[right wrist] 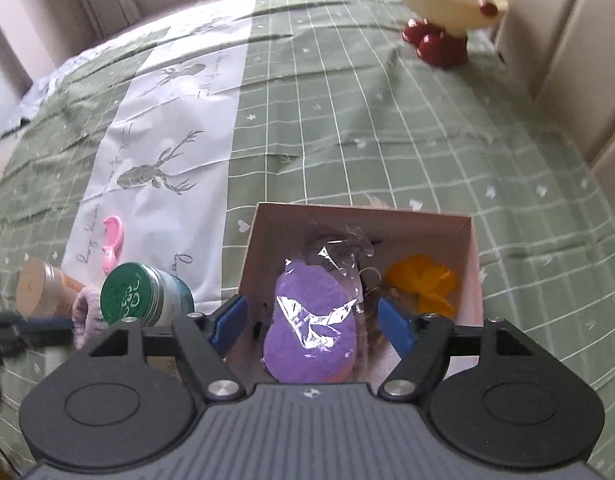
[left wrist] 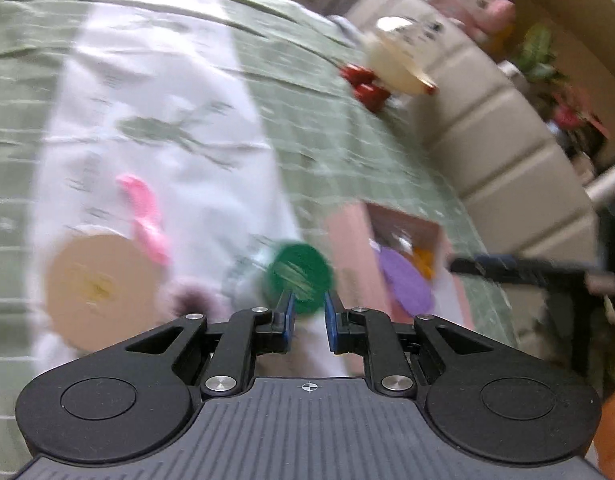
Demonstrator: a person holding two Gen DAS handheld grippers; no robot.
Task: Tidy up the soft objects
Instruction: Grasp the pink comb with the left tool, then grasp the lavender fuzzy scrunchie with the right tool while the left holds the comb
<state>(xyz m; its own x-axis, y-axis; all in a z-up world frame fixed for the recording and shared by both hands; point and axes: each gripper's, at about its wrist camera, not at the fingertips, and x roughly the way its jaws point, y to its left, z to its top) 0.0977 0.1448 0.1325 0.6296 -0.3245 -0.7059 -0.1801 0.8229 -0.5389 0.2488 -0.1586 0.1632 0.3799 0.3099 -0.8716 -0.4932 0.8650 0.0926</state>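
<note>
On a bed spread with a green grid-patterned quilt [right wrist: 347, 128], the right gripper [right wrist: 311, 320] hovers with jaws released wide over an open pink cardboard box [right wrist: 473, 248]. A purple plastic-wrapped sponge [right wrist: 311, 332] lies inside the box, between and below the jaws, with an orange fabric flower [right wrist: 423, 280] to its right. The left gripper [left wrist: 309, 312], blurred, has jaws narrowly parted beside a green-lidded jar [left wrist: 301, 276]; whether they touch it cannot be told.
</note>
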